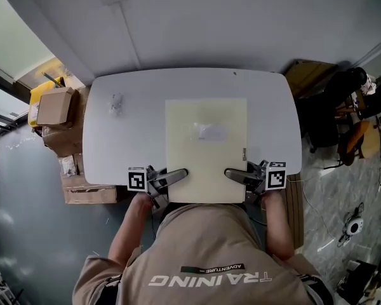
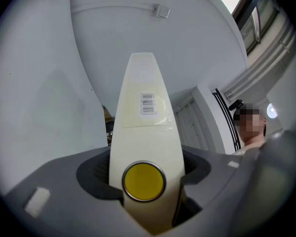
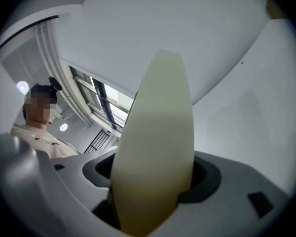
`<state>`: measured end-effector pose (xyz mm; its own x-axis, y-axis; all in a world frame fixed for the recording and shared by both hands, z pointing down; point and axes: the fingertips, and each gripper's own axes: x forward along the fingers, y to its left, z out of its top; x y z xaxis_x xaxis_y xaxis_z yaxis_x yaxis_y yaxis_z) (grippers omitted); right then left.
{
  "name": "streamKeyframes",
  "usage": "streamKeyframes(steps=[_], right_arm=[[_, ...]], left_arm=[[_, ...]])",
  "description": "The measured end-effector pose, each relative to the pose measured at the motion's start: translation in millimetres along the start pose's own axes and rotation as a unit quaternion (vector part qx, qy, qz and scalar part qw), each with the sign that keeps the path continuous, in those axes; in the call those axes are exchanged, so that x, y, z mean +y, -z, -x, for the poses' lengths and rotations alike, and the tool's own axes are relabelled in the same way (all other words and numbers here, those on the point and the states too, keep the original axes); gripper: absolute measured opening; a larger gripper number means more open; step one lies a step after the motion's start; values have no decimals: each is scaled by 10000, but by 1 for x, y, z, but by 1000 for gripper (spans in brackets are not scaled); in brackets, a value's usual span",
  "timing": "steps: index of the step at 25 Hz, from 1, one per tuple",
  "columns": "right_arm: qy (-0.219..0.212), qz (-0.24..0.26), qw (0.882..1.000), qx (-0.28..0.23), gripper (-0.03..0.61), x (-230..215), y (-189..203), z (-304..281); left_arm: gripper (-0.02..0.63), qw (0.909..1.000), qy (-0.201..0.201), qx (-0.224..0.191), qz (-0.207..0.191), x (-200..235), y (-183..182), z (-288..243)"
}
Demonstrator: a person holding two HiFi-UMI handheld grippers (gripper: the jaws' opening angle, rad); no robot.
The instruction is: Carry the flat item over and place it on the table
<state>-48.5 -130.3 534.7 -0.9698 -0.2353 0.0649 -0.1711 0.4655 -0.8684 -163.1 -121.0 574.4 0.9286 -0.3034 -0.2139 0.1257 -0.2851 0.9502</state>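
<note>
A flat cream board [image 1: 206, 148] lies level over the white table [image 1: 127, 132], and its near edge sticks out past the table's front edge. Whether it rests on the top I cannot tell. My left gripper [image 1: 175, 175] is shut on the board's near left corner, my right gripper [image 1: 233, 173] on its near right corner. In the left gripper view the board [image 2: 147, 132] runs edge-on between the jaws, with a barcode label [image 2: 147, 104] and a yellow round disc [image 2: 144, 180]. The right gripper view shows the board [image 3: 158, 142] clamped the same way.
A small clear object [image 1: 117, 102] sits on the table's left part. Cardboard boxes [image 1: 54, 107] are stacked on the floor to the left. At the right stand a brown panel [image 1: 308, 75] and a dark chair [image 1: 343, 107], with cables on the floor.
</note>
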Motion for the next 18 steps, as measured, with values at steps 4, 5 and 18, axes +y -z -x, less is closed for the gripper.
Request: streamKeyframes(steps=[4,5,18], right_arm=[[78,11,9998,167,310,-6,-5,-4],[84,1,9998,189,310,-8,-6,-4],[-422,-162,9988,203,310,-41,-40,-5]], left_arm=[[298,10000,-7,-12,-71,6,-8,0],[298,10000,15,-36,-40,8,-9,-1],[298,9988,-436,-213,-72,17,-39,-20]])
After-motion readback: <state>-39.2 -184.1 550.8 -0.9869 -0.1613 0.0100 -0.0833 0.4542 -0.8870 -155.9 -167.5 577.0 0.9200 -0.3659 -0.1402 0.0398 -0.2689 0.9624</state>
